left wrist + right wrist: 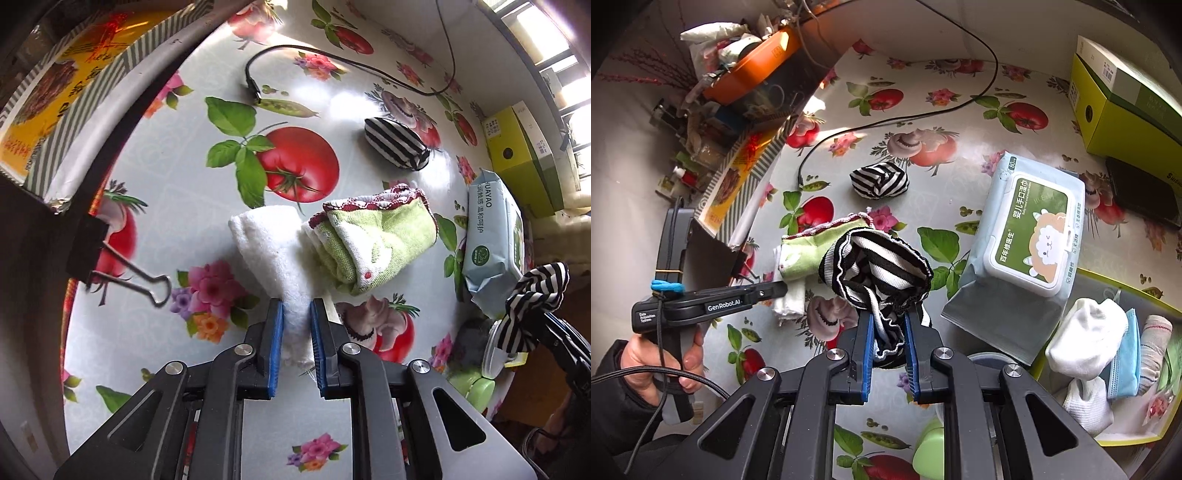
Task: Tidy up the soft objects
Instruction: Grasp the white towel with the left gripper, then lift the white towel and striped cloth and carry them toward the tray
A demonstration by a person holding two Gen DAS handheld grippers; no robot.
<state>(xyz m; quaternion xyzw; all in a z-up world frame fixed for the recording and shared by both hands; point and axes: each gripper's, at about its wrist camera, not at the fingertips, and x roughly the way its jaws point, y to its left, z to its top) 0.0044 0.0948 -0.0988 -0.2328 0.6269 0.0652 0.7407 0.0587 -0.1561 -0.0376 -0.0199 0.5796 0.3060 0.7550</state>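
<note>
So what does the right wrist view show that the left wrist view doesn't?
Only the right wrist view: the bin holding white socks and a blue mask, the orange tray, and the hand holding the left tongs.
Only the left wrist view: the binder clip and the left tongs shut on the white towel.
Both: green towel, rolled striped sock, wipes pack, cable, and the right tongs gripping a striped sock.
</note>
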